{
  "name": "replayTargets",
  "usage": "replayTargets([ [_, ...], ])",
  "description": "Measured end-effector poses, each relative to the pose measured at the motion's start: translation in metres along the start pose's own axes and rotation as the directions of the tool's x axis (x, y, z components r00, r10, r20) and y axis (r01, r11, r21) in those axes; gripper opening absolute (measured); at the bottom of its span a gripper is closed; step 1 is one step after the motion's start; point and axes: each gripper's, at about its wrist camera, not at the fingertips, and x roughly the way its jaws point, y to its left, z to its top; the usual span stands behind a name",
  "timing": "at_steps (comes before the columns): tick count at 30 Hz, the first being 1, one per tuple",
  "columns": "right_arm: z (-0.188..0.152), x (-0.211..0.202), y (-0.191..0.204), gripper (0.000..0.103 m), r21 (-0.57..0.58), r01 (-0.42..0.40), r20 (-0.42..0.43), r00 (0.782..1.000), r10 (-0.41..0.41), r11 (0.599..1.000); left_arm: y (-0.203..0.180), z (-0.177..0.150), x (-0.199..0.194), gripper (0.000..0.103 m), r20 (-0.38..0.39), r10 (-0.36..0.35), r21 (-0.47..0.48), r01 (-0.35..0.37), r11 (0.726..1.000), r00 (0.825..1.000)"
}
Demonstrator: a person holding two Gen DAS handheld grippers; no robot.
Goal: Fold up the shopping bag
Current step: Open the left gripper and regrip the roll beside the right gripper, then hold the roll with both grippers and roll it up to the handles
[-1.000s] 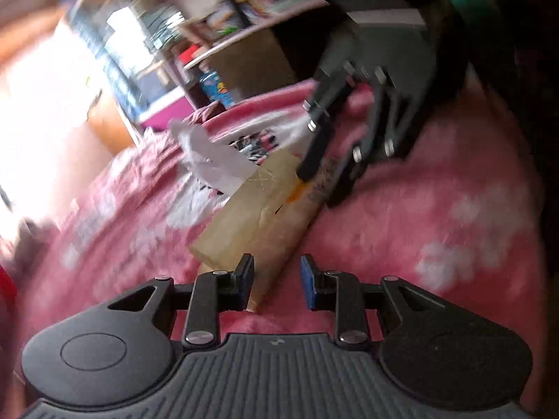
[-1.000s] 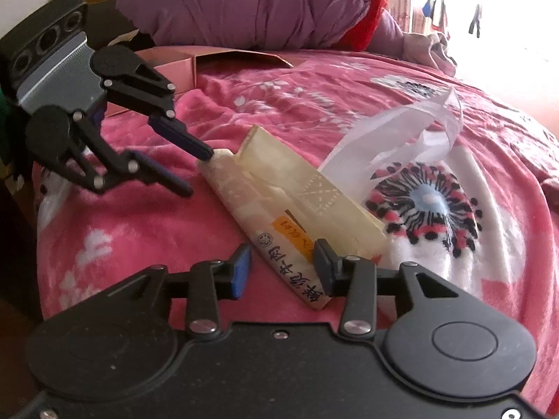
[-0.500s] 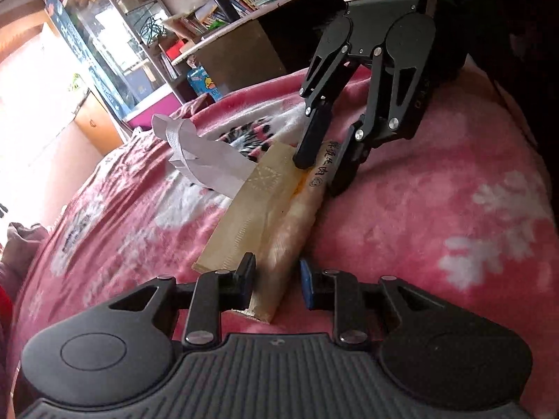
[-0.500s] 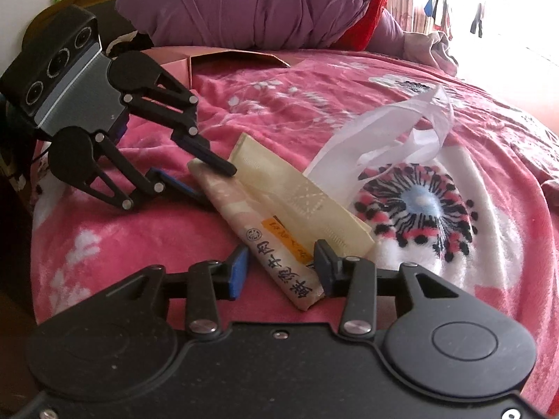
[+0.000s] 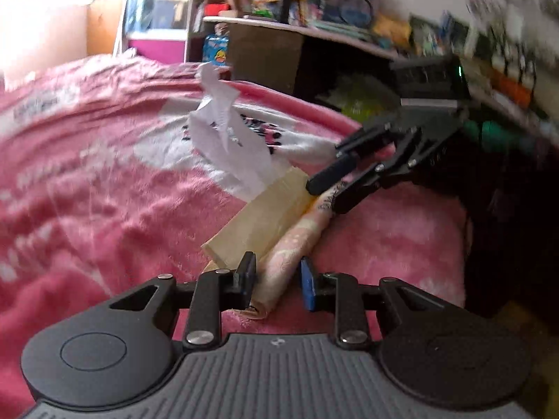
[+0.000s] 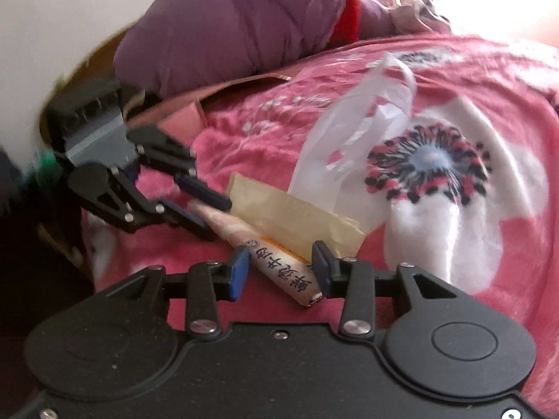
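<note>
The shopping bag is folded into a long narrow strip on the pink blanket, with a beige panel and a rolled printed edge. Its white handles stick up at the far side, also in the right wrist view. My left gripper is open, its fingers astride one end of the strip. My right gripper is open, astride the other end. Each gripper shows in the other's view: the right one, the left one.
A pink flowered blanket covers the bed. A purple quilt lies at the head. A cluttered desk and shelves stand beyond the bed edge. A pink cardboard piece lies near the quilt.
Both grippers have swung round with the strip between them, and the views have tilted. The white handles have lifted and stand more upright. Jaw gaps look unchanged.
</note>
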Motion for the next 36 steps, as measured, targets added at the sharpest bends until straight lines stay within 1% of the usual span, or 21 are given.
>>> replayTargets([
  [3, 0.000, 0.001, -0.006, 0.034, 0.037, -0.019, 0.016, 1.000, 0.019, 0.999, 0.007, -0.002, 0.000, 0.028, 0.012, -0.023, -0.065, 0.024, 0.998, 1.000],
  [8, 0.000, 0.003, -0.006, 0.034, 0.045, -0.008, 0.034, 0.999, 0.007, 0.999, 0.017, -0.004, -0.001, 0.029, 0.039, -0.032, -0.154, 0.037, 0.987, 0.999],
  [14, 0.001, 0.001, -0.010, 0.034, 0.060, 0.015, 0.051, 0.999, -0.018, 0.998, 0.025, -0.005, -0.001, 0.029, 0.066, -0.014, -0.220, 0.029, 0.975, 0.998],
  [22, 0.003, 0.001, -0.013, 0.032, 0.081, 0.057, 0.064, 0.996, -0.062, 0.995, 0.027, -0.002, 0.001, 0.029, 0.097, 0.058, -0.251, -0.032, 0.967, 0.994],
  [27, 0.006, 0.003, -0.018, 0.031, 0.105, 0.092, 0.072, 0.992, -0.100, 0.990, 0.028, 0.002, 0.004, 0.031, 0.093, 0.105, -0.264, -0.077, 0.962, 0.990],
  [32, 0.008, 0.006, -0.022, 0.032, 0.126, 0.131, 0.075, 0.987, -0.141, 0.983, 0.025, 0.007, 0.009, 0.036, 0.063, 0.162, -0.232, -0.143, 0.962, 0.985],
  [36, 0.011, 0.011, -0.020, 0.031, 0.106, 0.169, 0.061, 0.982, -0.176, 0.980, 0.020, 0.011, 0.014, 0.037, 0.040, 0.212, -0.182, -0.201, 0.962, 0.977],
])
